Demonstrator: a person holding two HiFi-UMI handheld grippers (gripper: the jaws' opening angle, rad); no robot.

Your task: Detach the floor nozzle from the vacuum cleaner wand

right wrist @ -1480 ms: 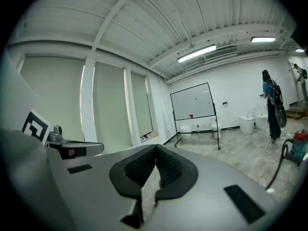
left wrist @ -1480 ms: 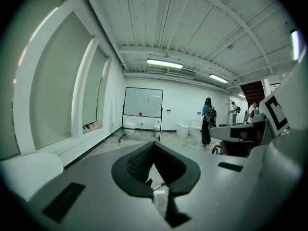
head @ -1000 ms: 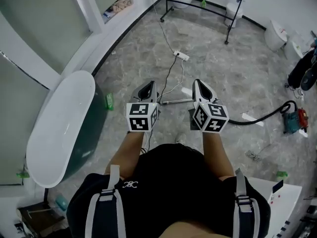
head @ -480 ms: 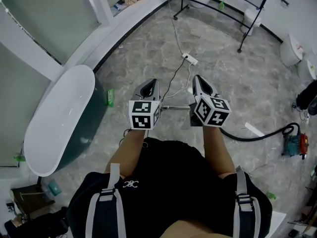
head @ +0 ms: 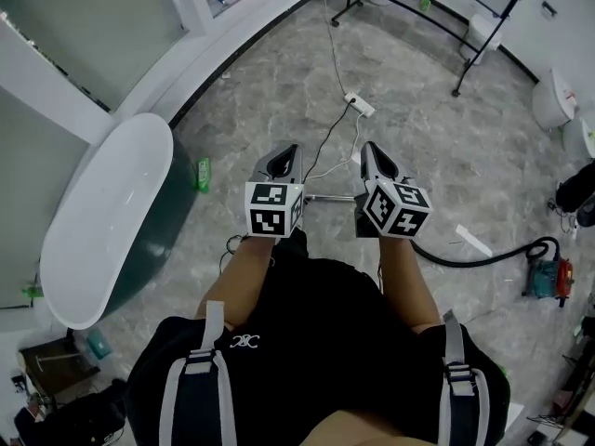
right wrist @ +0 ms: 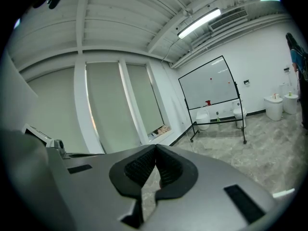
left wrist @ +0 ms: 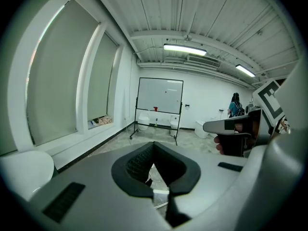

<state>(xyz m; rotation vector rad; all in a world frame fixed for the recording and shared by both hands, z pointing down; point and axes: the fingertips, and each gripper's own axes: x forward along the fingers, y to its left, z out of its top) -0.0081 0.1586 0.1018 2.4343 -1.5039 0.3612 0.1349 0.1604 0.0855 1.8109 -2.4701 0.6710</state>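
The black ribbed jaws of the left gripper are pressed together at the tip with nothing between them. Those of the right gripper are closed the same way, also empty. The person holds the two grey grippers out in front, side by side and a little apart. Each points forward and slightly down, with its marker cube toward the body.

The thin silver vacuum cleaner wand lies crosswise on the floor, showing in the gap between the two grippers. Neither gripper touches it. Its right end passes out of sight behind the right gripper, so the floor nozzle cannot be made out.

From that side a black hose curves over the grey marbled floor to a small teal and red machine. Ahead of the grippers lies a white power strip, and thin cables trail from it toward the wand. To the left a green bottle stands just beside a long white oval bathtub. A black-framed whiteboard on wheels stands near the far wall.
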